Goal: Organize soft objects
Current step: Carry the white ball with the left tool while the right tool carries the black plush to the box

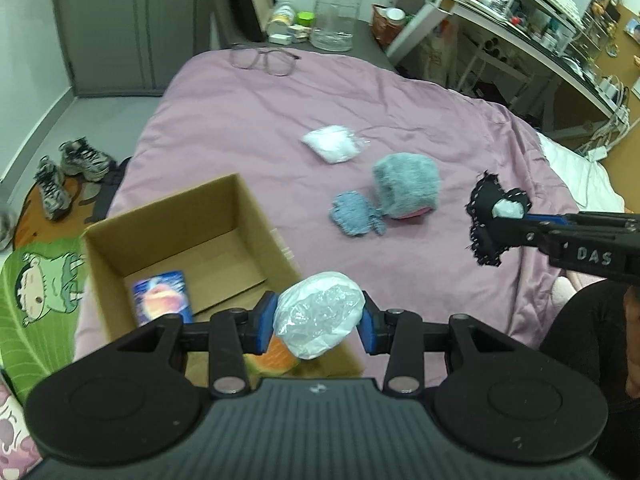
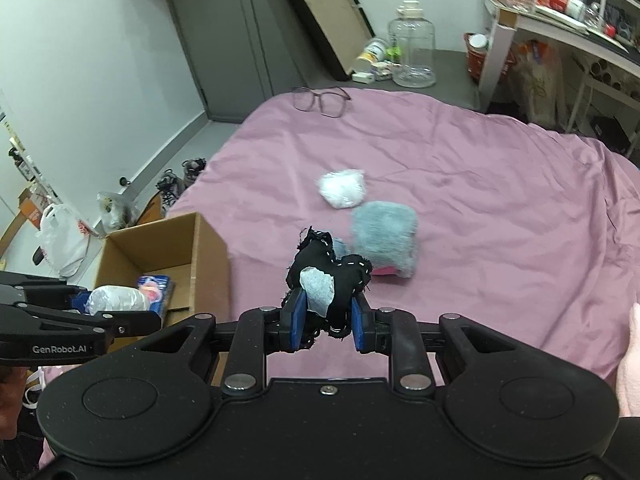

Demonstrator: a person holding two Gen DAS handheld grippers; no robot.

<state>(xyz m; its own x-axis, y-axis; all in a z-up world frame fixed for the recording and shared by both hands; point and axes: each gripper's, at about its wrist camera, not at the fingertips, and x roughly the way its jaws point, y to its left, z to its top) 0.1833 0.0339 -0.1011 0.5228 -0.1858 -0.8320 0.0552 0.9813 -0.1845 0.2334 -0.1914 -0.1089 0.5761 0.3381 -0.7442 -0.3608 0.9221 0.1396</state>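
My left gripper [image 1: 318, 322] is shut on a white plastic-wrapped bundle [image 1: 318, 314] and holds it above the near right corner of the open cardboard box [image 1: 120, 240]. The box holds a blue packet [image 1: 162, 296] and an orange soft item [image 1: 274, 358]. My right gripper [image 2: 326, 320] is shut on a black stitched fabric toy [image 2: 340, 276] with a white patch, held above the pink bedspread [image 2: 480, 200]. On the bed lie a grey fluffy pouch [image 1: 404, 186], a small blue knitted piece [image 1: 354, 214] and a white fluffy bundle [image 1: 332, 142].
Glasses [image 1: 264, 58] lie at the bed's far edge. A clear jug [image 1: 336, 12] and jars stand on the floor beyond. Sneakers [image 1: 68, 172] sit on the floor at left. Cluttered shelves [image 1: 520, 20] stand at right. A white bag [image 2: 60, 240] sits left of the box.
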